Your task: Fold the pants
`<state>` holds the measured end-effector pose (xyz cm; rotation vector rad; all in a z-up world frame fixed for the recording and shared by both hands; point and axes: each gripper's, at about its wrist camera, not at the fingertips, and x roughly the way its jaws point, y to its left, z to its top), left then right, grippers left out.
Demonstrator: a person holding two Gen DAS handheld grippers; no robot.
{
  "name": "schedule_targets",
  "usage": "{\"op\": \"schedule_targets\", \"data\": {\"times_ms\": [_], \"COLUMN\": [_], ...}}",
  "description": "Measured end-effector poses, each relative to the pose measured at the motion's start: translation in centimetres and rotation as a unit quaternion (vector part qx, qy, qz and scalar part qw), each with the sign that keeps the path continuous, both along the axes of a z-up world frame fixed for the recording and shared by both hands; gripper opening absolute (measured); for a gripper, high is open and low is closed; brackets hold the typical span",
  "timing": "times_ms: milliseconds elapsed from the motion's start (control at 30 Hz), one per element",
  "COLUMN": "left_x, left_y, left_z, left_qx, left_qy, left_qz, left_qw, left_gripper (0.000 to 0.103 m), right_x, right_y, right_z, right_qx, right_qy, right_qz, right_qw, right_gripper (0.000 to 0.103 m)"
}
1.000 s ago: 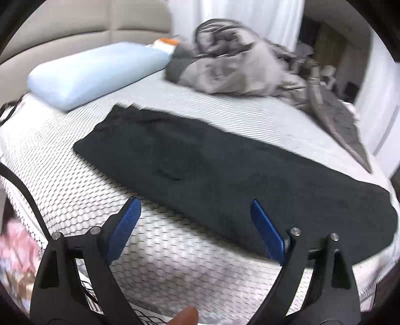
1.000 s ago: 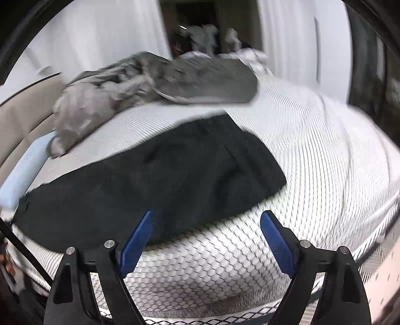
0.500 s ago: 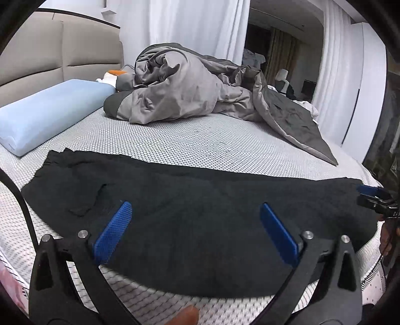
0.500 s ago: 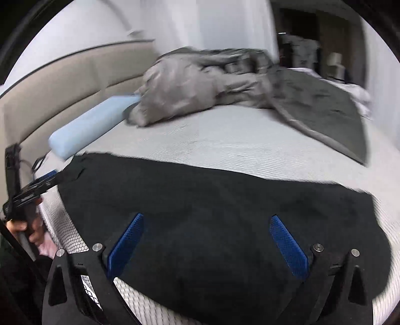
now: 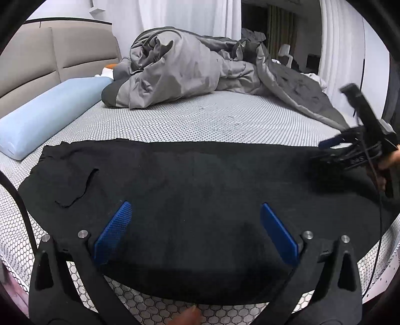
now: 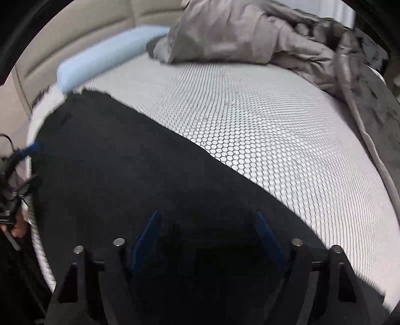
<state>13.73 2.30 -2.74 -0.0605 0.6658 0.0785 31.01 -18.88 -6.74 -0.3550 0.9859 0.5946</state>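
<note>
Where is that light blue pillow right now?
In the left wrist view the light blue pillow lies at the left side of the bed, along the beige headboard, between the black pants and the crumpled grey duvet.

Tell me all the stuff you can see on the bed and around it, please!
pants: one, black, spread flat across the near side of the mattress
mattress: one, white with a honeycomb pattern, under everything
pillow: one, light blue, at the left by the headboard
duvet: one, grey, crumpled in a heap at the far side
headboard: one, beige, padded, behind the pillow
curtains: white, hanging behind the bed
left gripper: one, black with blue pads, jaws wide open above the pants
right gripper: one, black with blue pads, over the pants' other end, jaws closing, nothing clearly pinched
</note>
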Motion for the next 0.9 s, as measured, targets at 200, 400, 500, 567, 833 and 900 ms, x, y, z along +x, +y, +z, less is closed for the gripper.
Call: {"op": "schedule_targets", "data": {"times_ms": [200,400,500,567,833,900], "left_x": [0.2,0.3,0.2,0.3,0.8,0.8], "left_y": [0.4,0.9,1.1,1.2,1.6,1.4], "left_z": [0.0,0.2,0.3,0.2,-0.1,-0.1], "left_qx": [-0.008,-0.017,-0.019,-0.018,-0.009,0.005], "left_qy": [0.004,0.000,0.000,0.003,0.017,0.017], "left_qz": [-0.008,-0.006,-0.004,-0.001,0.022,0.027], "left_qw": [0.9999,0.9998,0.9998,0.9998,0.9996,0.9995], "left_gripper": [0.102,0.102,0.102,0.102,0.102,0.102], "right_x": [2.1,0.1,0.6,1.5,1.7,-0.4], "right_y": [2.2,1.2,-0.1,-0.1,-0.9,-2.4], "right_z": [-2.7,-0.1,1.5,1.1,0.4,1.9], "right_qx": [-0.053,-0.017,-0.003,-0.024,-0.012,0.032], "right_qy": [0.027,-0.044,-0.091,-0.099,-0.044,-0.057], "right_qz": [0.046,0.061,0.017,-0.010,-0.073,-0.099], "right_qw": [0.997,0.997,0.996,0.995,0.996,0.993], "right_gripper": [0.028,0.001,0.001,0.002,0.037,0.076]}}
